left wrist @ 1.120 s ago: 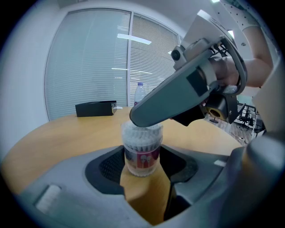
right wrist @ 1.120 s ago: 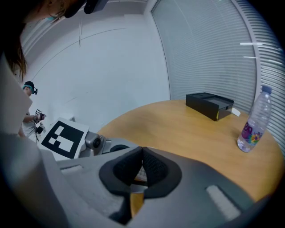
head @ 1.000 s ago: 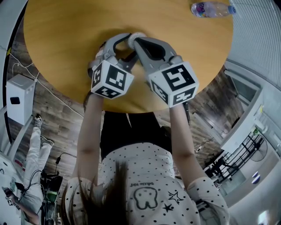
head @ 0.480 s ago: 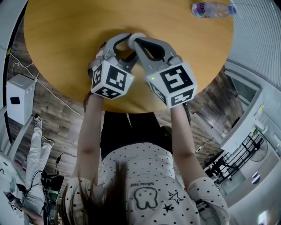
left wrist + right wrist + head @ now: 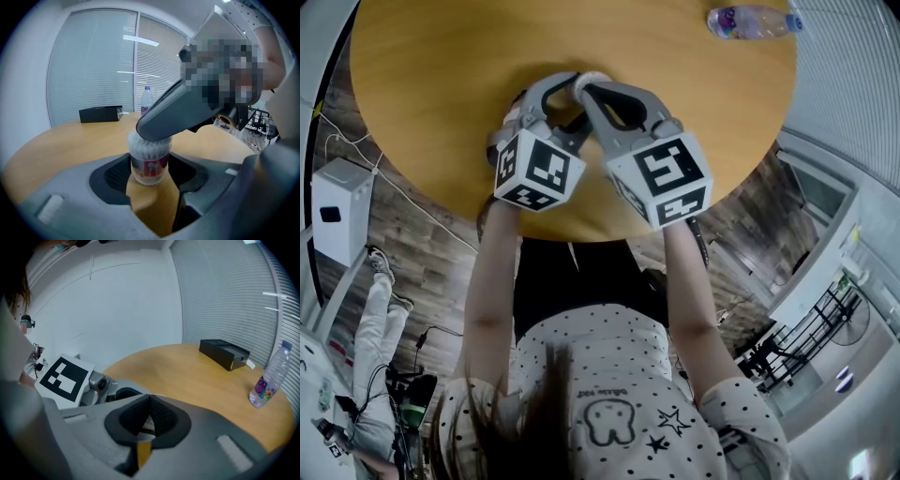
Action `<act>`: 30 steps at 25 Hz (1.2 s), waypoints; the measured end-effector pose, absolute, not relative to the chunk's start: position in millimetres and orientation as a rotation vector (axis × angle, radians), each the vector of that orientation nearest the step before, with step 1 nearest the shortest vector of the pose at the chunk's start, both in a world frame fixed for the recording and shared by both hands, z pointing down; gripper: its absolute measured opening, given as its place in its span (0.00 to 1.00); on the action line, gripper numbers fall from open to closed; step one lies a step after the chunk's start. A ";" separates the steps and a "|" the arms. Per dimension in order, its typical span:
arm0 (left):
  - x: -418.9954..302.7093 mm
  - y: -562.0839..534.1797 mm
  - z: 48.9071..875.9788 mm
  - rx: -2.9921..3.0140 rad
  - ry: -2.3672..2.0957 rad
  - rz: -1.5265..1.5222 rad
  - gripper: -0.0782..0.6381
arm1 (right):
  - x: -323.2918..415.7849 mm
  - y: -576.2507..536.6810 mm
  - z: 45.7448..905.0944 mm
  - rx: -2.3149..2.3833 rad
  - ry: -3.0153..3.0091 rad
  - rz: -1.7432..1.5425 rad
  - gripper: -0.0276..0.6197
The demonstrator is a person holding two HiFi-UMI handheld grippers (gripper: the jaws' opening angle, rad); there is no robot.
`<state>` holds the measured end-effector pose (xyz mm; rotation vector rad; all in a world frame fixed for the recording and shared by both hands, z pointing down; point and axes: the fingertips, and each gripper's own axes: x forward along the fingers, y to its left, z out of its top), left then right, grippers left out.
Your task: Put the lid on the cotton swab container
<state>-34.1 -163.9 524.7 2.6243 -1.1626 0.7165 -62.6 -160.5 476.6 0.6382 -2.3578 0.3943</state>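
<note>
Two grippers meet over the near-middle of the round wooden table [image 5: 441, 66], and each has its own job. On the left, the left gripper [image 5: 151, 174] has its jaws closed against both sides of the cotton swab container [image 5: 149, 157]. The container stands upright on the table, its lower, labelled half between the dark pads. This grip most likely serves to brace the small, light tub so it cannot tip or slide when pushed from above. Just to the right, the right gripper [image 5: 149, 399] comes in from the other side and slopes down, with its jaws drawn together at the tips and resting on the container's top. That looks like a pressing posture, bearing down to seat the lid rather than carrying it. The jaw tips cover the lid itself, so I cannot tell whether it is fully down or whether a thin rim is caught between them. I judge the task to be at its closing push. The main risk is an off-centre press that cocks the lid or kicks the tub out of the left pads. Farther right, well apart from the work, a black box [image 5: 224, 354] and a water bottle [image 5: 269, 376] sit near the table's far edge.
</note>
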 end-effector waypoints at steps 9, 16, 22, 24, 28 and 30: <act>-33.1 -164.9 523.6 2.626 -1.164 0.717 0.47 | -59.9 -164.1 474.6 0.672 -2.401 0.488 0.05; -35.9 -161.0 521.7 2.625 -1.170 0.709 0.47 | -62.5 -160.2 473.1 0.679 -2.420 0.508 0.05; -48.4 -151.4 517.3 2.572 -1.215 0.694 0.47 | -59.2 -160.4 470.9 0.680 -2.529 0.657 0.05; -55.6 -146.9 513.9 2.554 -1.226 0.672 0.47 | -59.3 -160.6 470.2 0.681 -2.552 0.654 0.05; -68.2 -135.9 507.0 2.513 -1.242 0.640 0.43 | -59.8 -161.6 462.9 0.698 -2.570 0.594 0.05; -72.2 -130.3 501.0 2.503 -1.255 0.623 0.41 | -60.6 -162.1 454.8 0.705 -2.584 0.566 0.05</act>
